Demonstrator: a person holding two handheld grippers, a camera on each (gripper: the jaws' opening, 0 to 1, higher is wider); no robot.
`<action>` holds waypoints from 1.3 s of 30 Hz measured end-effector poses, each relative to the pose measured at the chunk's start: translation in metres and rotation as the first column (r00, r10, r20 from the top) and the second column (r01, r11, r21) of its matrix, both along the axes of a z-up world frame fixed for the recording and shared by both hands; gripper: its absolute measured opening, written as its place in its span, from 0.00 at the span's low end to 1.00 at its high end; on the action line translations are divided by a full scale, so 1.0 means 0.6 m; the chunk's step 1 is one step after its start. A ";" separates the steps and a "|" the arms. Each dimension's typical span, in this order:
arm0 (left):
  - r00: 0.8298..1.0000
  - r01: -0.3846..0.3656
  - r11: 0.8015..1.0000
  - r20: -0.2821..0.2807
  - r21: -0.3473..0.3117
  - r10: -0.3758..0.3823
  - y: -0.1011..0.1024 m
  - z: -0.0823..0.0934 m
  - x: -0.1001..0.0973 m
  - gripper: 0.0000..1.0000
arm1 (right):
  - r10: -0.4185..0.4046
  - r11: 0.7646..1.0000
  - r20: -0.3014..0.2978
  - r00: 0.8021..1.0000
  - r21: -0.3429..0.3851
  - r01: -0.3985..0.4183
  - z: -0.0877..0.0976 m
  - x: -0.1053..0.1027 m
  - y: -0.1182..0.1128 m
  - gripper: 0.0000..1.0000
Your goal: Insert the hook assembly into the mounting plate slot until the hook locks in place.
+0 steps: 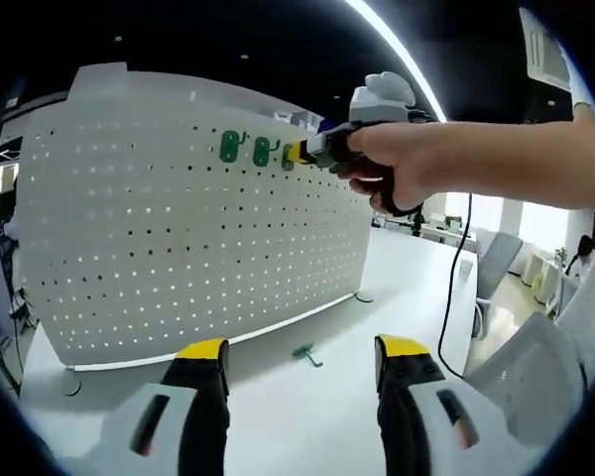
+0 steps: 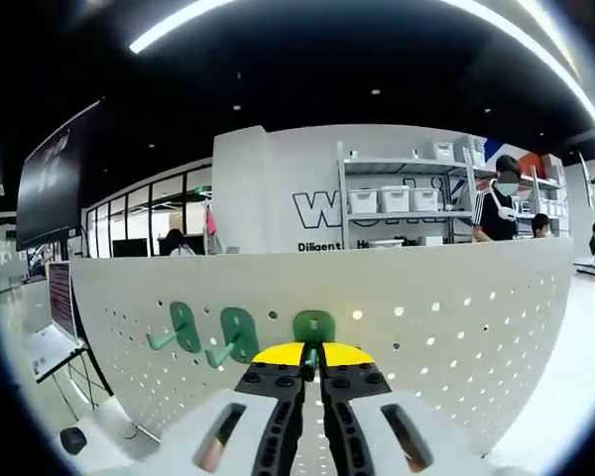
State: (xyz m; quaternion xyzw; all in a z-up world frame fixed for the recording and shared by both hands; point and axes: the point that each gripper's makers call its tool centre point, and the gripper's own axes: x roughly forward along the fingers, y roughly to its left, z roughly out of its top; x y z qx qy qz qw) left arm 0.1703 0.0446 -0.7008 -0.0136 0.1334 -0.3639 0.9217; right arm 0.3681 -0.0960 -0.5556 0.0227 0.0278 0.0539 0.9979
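Note:
A white pegboard (image 1: 178, 228) stands upright on the white table (image 1: 397, 288). Two green hooks (image 1: 230, 146) (image 1: 262, 151) hang near its top edge. A third green hook (image 2: 314, 327) sits against the board, and my right gripper (image 2: 312, 369) is shut on it; the two hung hooks (image 2: 181, 327) (image 2: 236, 335) lie to its left. In the left gripper view a hand holds the right gripper (image 1: 302, 153) at the board. My left gripper (image 1: 299, 353) stands open low over the table. One more green hook (image 1: 306, 353) lies on the table between its jaws, farther off.
A black cable (image 1: 456, 288) hangs from the right gripper down to the table. Office chairs (image 1: 496, 263) stand beyond the table's right edge. Behind the pegboard (image 2: 456, 317) are shelves with white bins (image 2: 397, 198) and people standing.

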 end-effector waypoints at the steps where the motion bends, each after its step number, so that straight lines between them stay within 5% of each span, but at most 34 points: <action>1: 1.000 0.000 1.000 0.001 0.000 0.000 0.000 0.000 0.000 0.61 | 0.002 1.000 -0.001 1.000 -0.001 -0.002 0.000 0.000 0.000 0.03; 17: 1.000 0.002 1.000 0.002 0.005 -0.002 -0.002 0.000 -0.001 0.61 | 0.099 0.994 -0.004 0.995 0.049 -0.098 -0.010 -0.006 0.004 0.05; 23: 1.000 0.002 1.000 0.006 0.006 -0.002 -0.004 0.003 0.001 0.61 | 0.176 0.984 -0.009 0.984 -0.013 -0.177 -0.028 -0.014 0.017 0.19; 25: 1.000 -0.001 1.000 0.006 0.009 0.001 -0.003 0.002 0.002 0.61 | 0.193 0.976 -0.030 0.981 -0.099 -0.195 -0.040 -0.019 0.017 0.25; 33: 1.000 -0.006 1.000 0.003 0.013 0.006 0.002 -0.001 0.005 0.62 | 0.249 0.966 0.017 0.968 -0.070 -0.247 -0.047 -0.032 0.022 0.44; 39: 1.000 -0.008 1.000 0.004 0.015 0.008 0.003 0.000 0.006 0.62 | 0.270 0.960 0.027 0.963 -0.083 -0.267 -0.043 -0.035 0.028 0.46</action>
